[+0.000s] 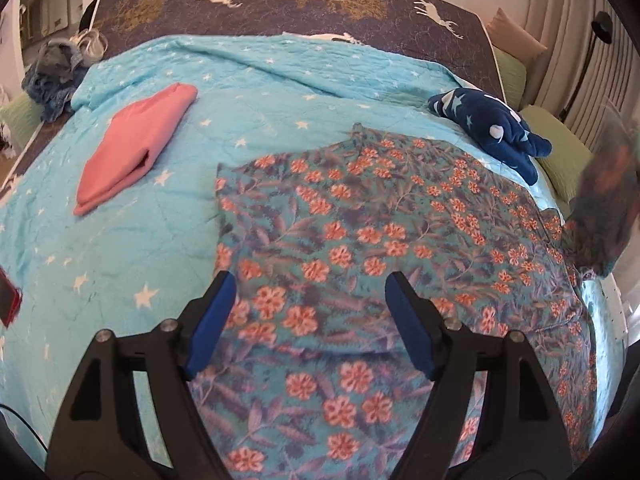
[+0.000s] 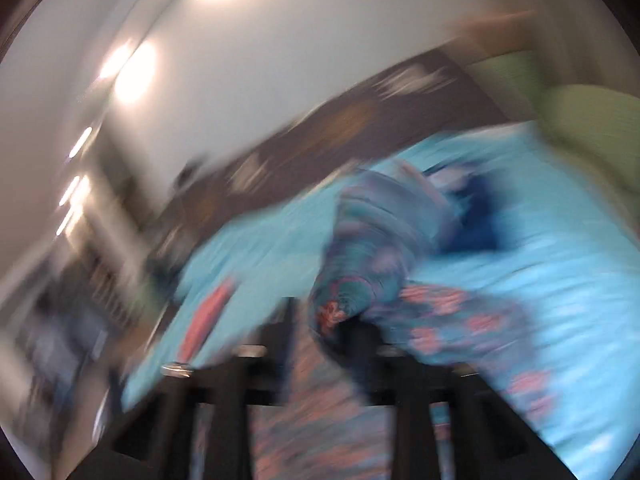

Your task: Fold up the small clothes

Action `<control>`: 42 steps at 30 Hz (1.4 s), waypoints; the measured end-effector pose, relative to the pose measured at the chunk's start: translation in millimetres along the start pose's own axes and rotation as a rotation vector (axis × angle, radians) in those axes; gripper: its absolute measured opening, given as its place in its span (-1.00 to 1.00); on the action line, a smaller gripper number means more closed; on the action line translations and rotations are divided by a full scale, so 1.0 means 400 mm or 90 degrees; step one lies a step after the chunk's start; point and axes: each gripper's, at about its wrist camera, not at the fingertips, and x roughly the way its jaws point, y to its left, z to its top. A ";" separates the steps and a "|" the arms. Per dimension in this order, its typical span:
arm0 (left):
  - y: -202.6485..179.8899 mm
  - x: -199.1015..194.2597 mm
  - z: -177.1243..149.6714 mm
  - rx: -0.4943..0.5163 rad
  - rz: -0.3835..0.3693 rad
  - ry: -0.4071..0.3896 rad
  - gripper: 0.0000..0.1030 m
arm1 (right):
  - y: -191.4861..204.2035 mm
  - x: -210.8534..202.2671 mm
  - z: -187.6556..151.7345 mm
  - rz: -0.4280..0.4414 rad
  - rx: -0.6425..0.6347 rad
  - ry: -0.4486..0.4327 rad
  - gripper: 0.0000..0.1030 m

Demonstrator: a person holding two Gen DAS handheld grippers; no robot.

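Observation:
A teal floral garment (image 1: 380,240) with orange flowers lies spread on the light blue star blanket (image 1: 160,240). My left gripper (image 1: 310,292) is open and empty, hovering over the garment's near part. Its blue pads (image 1: 212,324) stand wide apart. At the right edge a blurred lifted part of the floral cloth (image 1: 604,200) hangs in the air. The right wrist view is heavily motion-blurred. My right gripper (image 2: 324,320) is shut on a bunched fold of the floral garment (image 2: 360,260), lifted above the bed.
A folded pink garment (image 1: 132,148) lies at the left. A dark blue starred garment (image 1: 492,128) lies crumpled at the back right. Green pillows (image 1: 560,148) line the right side. A pile of blue-grey clothes (image 1: 52,72) sits at the back left. A red object (image 1: 8,300) is at the left edge.

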 end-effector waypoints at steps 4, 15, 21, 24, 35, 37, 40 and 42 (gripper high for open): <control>0.018 -0.007 -0.026 -0.010 -0.019 0.012 0.50 | 0.154 0.106 -0.122 0.061 -0.103 0.149 0.07; -0.121 0.020 -0.035 0.030 -0.221 0.083 0.50 | -0.113 -0.039 -0.173 -0.151 0.059 0.106 0.18; -0.218 0.105 -0.047 0.061 -0.223 0.143 -0.42 | -0.202 -0.098 -0.203 -0.170 0.151 0.082 0.20; -0.238 0.113 -0.025 0.058 -0.221 0.148 -0.89 | -0.219 -0.101 -0.207 -0.172 0.177 0.074 0.20; -0.181 -0.148 0.172 0.099 -0.165 -0.097 -0.88 | -0.223 -0.098 -0.206 -0.190 0.165 0.082 0.28; -0.136 -0.148 0.184 0.098 -0.130 -0.106 -0.88 | -0.209 -0.086 -0.212 -0.190 0.145 0.096 0.30; -0.047 -0.112 0.180 0.060 -0.087 -0.083 -0.88 | -0.187 -0.061 -0.220 -0.200 0.109 0.117 0.32; 0.007 -0.080 0.166 0.013 -0.090 -0.051 -0.88 | -0.178 -0.042 -0.225 -0.209 0.099 0.131 0.32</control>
